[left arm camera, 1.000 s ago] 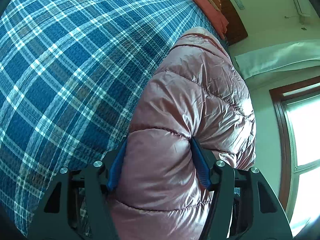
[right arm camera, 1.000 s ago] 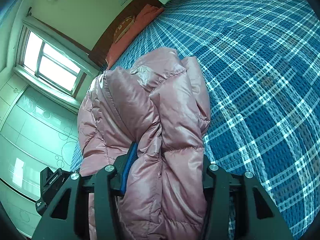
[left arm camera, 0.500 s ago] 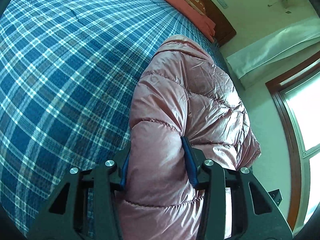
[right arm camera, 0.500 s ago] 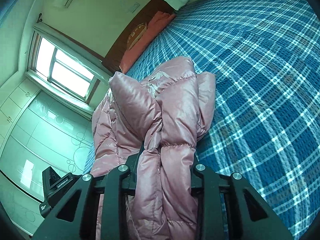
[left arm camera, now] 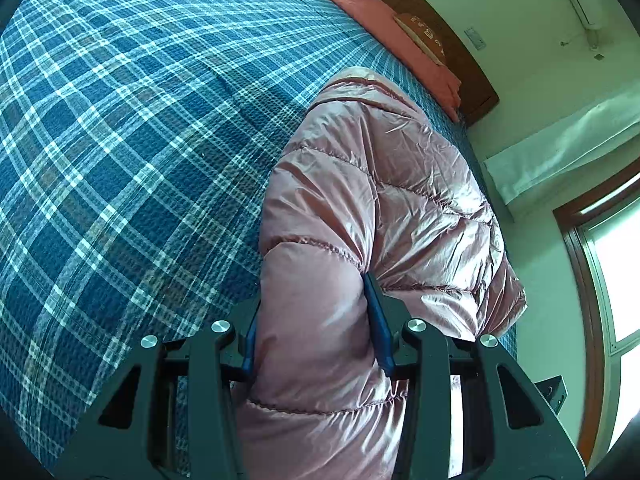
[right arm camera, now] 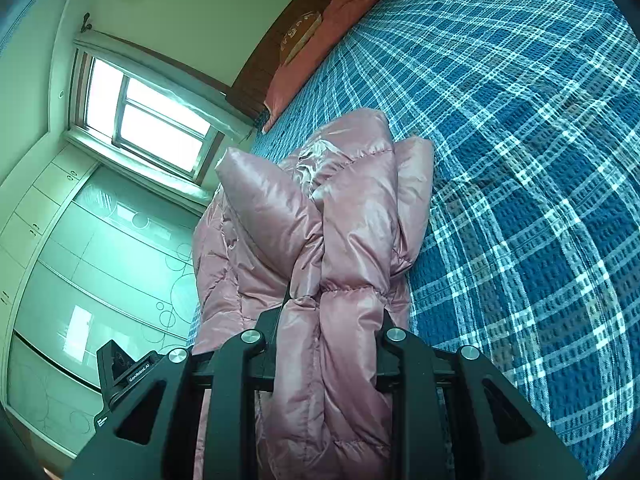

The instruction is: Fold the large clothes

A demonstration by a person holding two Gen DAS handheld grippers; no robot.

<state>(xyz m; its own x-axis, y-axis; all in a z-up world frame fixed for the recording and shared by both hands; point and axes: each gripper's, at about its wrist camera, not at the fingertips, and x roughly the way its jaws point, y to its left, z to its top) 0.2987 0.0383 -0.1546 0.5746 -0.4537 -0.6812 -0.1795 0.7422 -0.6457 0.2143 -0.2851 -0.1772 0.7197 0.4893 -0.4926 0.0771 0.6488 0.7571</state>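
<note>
The bed [left arm camera: 120, 140], under a blue plaid cover, filled the room's middle and served as the work surface. Nearest the cameras, the left gripper [left arm camera: 316, 328] was clamped on a thick quilted panel of the pink jacket [left arm camera: 380, 200], its blue pads pressed into the padding on both sides. The right gripper [right arm camera: 328, 320] was likewise closed on a bunched stack of the jacket [right arm camera: 340, 220], with several puffy layers gathered between its fingers. The jacket lay along one edge of the bed, draped from both grips toward the far end, its middle resting on the cover; whether the gripped ends were lifted clear cannot be told. Beyond it, at the head of the bed, lay a red pillow [left arm camera: 400, 32] against a wooden headboard [left arm camera: 460, 60]. Past the bed's edge stood a window [right arm camera: 148, 120] and a wardrobe [right arm camera: 80, 260].

The step in hand seemed to be carrying a fold over. To do it well, both grips should probably travel together at even height, keeping the slippery shell taut, then lay the edge square toward the bed's middle before letting go.
</note>
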